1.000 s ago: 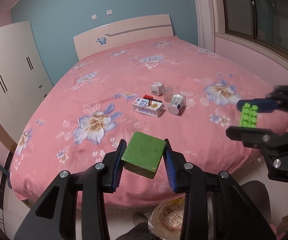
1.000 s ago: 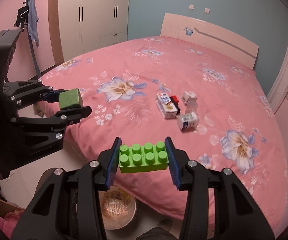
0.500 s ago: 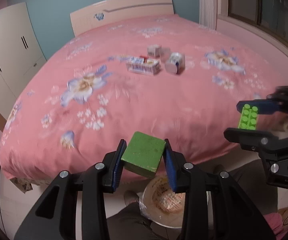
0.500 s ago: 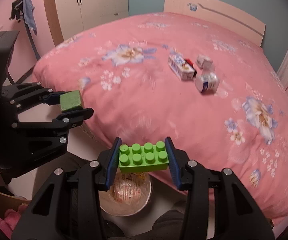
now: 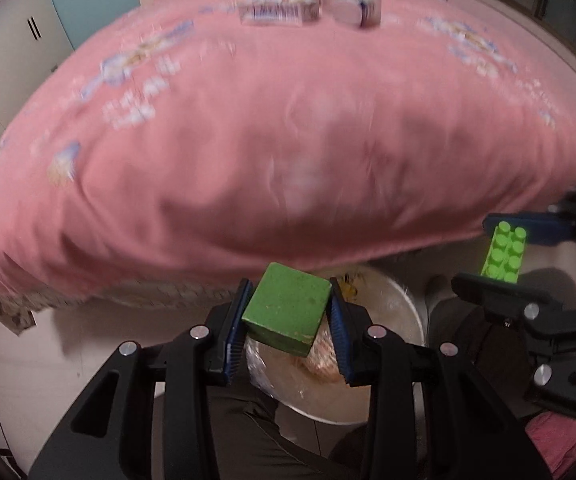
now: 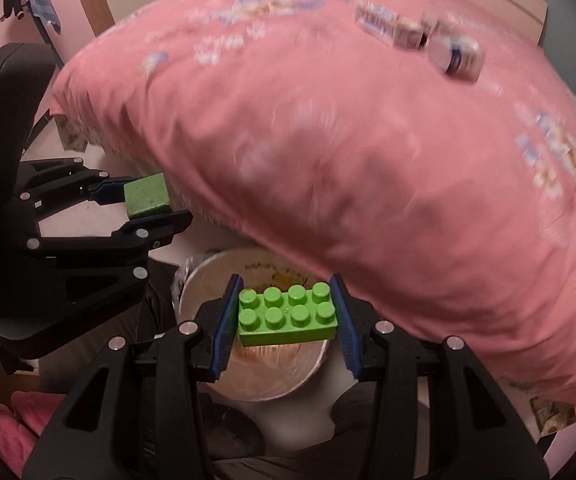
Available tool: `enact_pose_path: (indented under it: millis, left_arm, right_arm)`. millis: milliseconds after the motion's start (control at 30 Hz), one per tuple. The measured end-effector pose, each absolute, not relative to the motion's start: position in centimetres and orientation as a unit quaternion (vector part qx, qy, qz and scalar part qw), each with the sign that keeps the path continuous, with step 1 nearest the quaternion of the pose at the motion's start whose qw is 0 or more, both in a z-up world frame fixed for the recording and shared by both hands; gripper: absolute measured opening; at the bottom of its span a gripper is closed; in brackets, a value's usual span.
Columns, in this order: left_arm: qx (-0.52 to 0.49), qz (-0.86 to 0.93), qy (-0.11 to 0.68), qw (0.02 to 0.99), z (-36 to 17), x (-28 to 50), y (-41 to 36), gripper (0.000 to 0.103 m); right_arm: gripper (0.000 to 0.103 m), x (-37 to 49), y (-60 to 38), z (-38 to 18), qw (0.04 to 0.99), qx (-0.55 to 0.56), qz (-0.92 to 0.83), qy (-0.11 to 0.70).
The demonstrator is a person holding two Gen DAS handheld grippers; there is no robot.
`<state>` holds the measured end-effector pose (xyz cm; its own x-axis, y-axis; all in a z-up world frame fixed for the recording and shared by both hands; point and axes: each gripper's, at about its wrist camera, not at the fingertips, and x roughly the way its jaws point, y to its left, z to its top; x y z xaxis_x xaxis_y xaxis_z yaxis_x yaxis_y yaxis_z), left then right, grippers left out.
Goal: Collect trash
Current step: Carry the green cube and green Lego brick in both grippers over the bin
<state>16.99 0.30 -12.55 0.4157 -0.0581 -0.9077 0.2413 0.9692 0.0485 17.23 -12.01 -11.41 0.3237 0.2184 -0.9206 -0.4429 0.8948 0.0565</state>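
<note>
Both grippers sank toward the bin; only right view shows jacket

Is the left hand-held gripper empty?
No, the left hand-held gripper is shut on a green block, with both blue pads pressed against its sides above the bin.

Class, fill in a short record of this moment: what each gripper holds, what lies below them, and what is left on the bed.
left gripper: shut on green block
right gripper: shut on green toy brick
below both: round bin on the floor by the bed
left on bed: cartons and a small bottle, blurred
</note>
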Motion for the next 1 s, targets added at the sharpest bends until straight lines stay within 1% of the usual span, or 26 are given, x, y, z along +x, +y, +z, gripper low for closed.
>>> enact_pose_path:
  millis: [567, 1000]
  left_arm:
    - [0.056, -0.082, 0.639, 0.763, -24.5, 16.7, 0.5, 0.039]
    - [0.039, -0.081, 0.699, 0.709, -31.6, 18.1, -0.2, 0.040]
  right_arm:
    - [0.045, 17.7, -11.5, -24.0, 0.736, -0.057, 0.180, 0.650]
    - [0.045, 18.9, -11.7, -31.4, 0.682, -0.046, 0.166, 0.711]
